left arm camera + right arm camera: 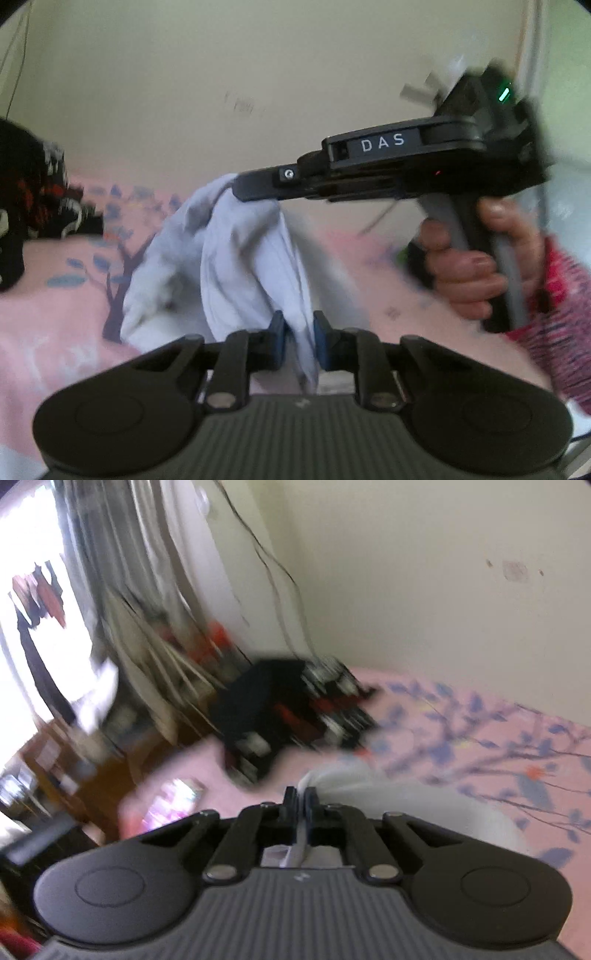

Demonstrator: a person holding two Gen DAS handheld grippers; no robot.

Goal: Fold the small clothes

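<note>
Garment: a small pale lavender-white garment (236, 258) hangs in the air above the bed, bunched and creased, not yet laid flat
Left gripper: the left gripper (298, 334) has its blue pads (277, 332) pinched on a lower fold of the cloth, which runs down between them
Right gripper: the right gripper (242, 190), seen side-on from the left wrist view, holds the upper edge of the cloth at its fingertips; in its own view the jaws stand nearly together with a thin strip of the pale fabric (303, 830) between them
Right hand: the person's hand (469, 258) wraps the handle, with a pink and red patterned sleeve (554, 332) at the wrist
Why held so: two separate grips, one high and one low, appear meant to lift the piece free and stretch it out (so that edges can be found before folding); this is a judgement
Stage: early, judging by the crumpled hang; no fold is visible
Surface: a bed with a pink sheet (55, 332) printed with a dark tree and blue leaves
Other items: a black, red and white patterned bundle (291, 709) lies on the sheet near the wall
Room: a plain cream wall (221, 74) behind the bed; a bright window with curtains (110, 572), dangling cables and blurred wooden furniture show in the right wrist view
Sharpness: both views are motion-blurred, so fine details are unclear
</note>
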